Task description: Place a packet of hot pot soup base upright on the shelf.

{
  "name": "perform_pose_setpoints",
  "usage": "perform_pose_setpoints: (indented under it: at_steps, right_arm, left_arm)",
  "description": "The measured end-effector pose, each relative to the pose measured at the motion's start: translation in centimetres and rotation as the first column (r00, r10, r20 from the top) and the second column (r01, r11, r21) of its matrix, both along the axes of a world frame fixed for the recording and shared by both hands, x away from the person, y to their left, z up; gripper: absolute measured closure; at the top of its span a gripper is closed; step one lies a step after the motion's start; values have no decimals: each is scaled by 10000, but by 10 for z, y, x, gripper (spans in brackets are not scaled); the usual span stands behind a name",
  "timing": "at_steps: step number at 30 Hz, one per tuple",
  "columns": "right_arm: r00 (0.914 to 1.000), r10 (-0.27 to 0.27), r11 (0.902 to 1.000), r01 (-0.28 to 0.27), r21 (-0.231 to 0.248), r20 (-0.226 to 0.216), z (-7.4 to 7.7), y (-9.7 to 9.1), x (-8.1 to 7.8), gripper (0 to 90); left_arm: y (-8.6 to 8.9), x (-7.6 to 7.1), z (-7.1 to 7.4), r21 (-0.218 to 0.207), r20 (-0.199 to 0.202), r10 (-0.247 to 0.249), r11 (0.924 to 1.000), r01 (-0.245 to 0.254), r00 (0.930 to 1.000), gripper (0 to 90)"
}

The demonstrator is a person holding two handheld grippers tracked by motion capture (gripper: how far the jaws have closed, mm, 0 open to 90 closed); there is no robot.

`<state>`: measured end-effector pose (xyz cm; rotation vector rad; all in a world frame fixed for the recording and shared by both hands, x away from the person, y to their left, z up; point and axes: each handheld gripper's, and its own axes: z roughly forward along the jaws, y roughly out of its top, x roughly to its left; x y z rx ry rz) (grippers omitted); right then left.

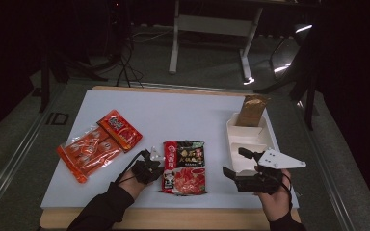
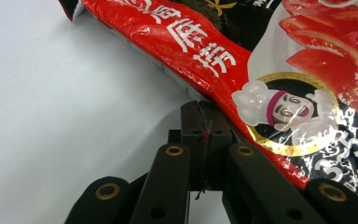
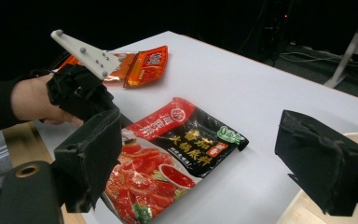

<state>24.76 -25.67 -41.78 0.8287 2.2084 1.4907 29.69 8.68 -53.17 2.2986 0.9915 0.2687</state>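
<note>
A red and black sauce packet (image 1: 184, 166) with a tomato picture lies flat on the white table near the front edge. My left gripper (image 1: 158, 169) sits at the packet's left edge. In the left gripper view its jaws (image 2: 200, 122) are pressed together, and their tips meet the rim of the packet (image 2: 223, 60), which overlaps the right tip. I see nothing between the pads. My right gripper (image 1: 235, 162) hovers to the right of the packet, beside the tray, its wide-apart pads (image 3: 91, 154) empty. The packet (image 3: 168, 158) lies ahead of it.
Two orange-red packets (image 1: 96, 147) lie overlapping at the left of the table (image 1: 173, 108), also seen as orange packets (image 3: 144, 65) in the right gripper view. A white compartment tray (image 1: 257, 136) stands at the right, with a brown pouch (image 1: 253, 109) leaning at its far end.
</note>
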Motion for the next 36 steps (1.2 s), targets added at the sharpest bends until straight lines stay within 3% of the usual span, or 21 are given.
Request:
perform_pose_setpoints:
  at_steps: [5,9,13,18,23,26,31,36]
  right_arm:
    - [10000,-28,9999,29,-104,72,0,0,-1,146]
    - [9999,-38,9999,40,-163,129,0,0,-2,146]
    - [9999,7,9997,-5,-255,109,-1,2,-1,146]
    - [9999,91,9995,-87,-301,132,-1,4,-2,146]
    - [9997,180,9991,-174,-395,142,-3,6,-2,146]
    - [9996,259,9987,-254,-432,106,-5,7,-2,146]
    - [9993,352,9981,-345,-510,129,-6,9,-3,146]
    - [9991,429,9978,-425,-499,57,-8,10,-2,146]
  left_arm:
    - [5,2,10,-128,186,138,9998,-136,9997,853]
    - [13,6,27,-445,462,417,9982,-397,9981,795]
    - [19,14,39,-972,559,527,9942,-471,9970,723]
    - [17,28,46,-1304,567,750,9892,-671,9956,615]
    - [11,45,43,-1474,316,839,9860,-784,9960,474]
    - [5,55,38,-1121,194,911,9898,-884,9957,419]
    - [-1,69,29,-1026,154,1175,9880,-1154,9930,408]
    - [-1,84,17,-1159,-223,1438,9826,-1454,9894,398]
